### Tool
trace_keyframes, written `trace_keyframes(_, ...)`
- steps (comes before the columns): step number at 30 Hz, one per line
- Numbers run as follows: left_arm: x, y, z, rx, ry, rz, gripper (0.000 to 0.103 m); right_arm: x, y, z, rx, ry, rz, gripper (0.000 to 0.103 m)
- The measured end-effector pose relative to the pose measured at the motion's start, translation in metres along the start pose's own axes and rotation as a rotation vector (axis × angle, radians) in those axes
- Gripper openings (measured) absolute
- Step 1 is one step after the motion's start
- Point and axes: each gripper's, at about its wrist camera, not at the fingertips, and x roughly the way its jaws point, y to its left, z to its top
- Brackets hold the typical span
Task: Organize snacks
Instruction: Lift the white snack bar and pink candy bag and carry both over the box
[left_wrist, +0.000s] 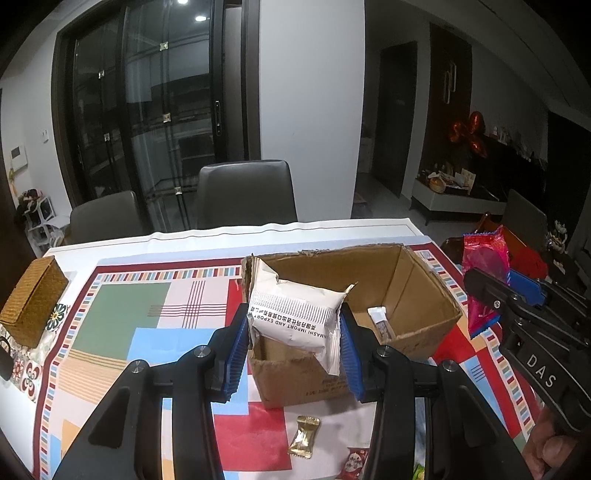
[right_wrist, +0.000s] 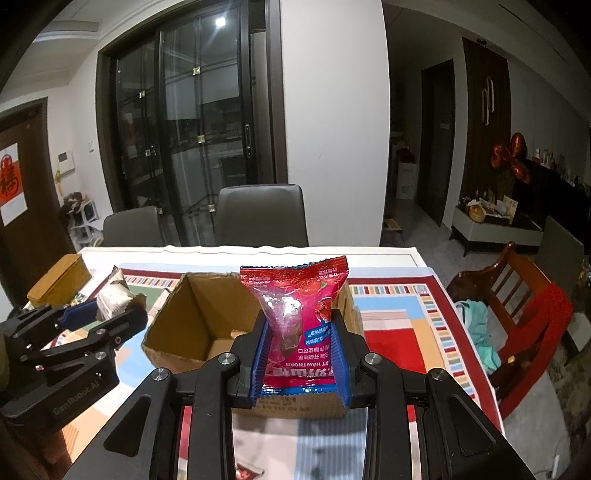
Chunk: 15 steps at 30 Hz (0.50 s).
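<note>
Now both loaded: left gripper (left_wrist: 293, 332) clamps white packet (left_wrist: 295, 314), right gripper (right_wrist: 299, 354) clamps red hawthorn pouch (right_wrist: 299, 306), each poised above open cardboard box (left_wrist: 417, 280) mid-worktop, presumably for dropping in. Gold candy (left_wrist: 303, 435) waits near front edge.

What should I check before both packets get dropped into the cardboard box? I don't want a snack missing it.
1. Left gripper shut on white packet: ok.
2. Right gripper shut on red packet: ok.
3. Cardboard box open on top: ok.
4. Room inside the box, only one small bar visible: ok.
5. Packets directly over the opening: cannot tell.
6. Gold candy lies outside the box: not ok.
</note>
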Motion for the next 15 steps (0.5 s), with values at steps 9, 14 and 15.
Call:
trace_keyframes(9, 0.012, 0.002, 0.006, -0.006, -0.001, 0.001, 0.045, 0.009, 0.000, 0.005, 0.003, 0.001, -0.002, 0.032)
trace_keyframes(14, 0.017, 0.002, 0.009, -0.008, 0.002, -0.003, 0.045, 0.019, 0.002, 0.009, 0.003, 0.006, 0.004, 0.032)
trace_keyframes(15, 0.019, 0.003, 0.009, -0.010, 0.004, -0.005, 0.045, 0.021, 0.001, 0.010, 0.004, 0.007, 0.005, 0.032)
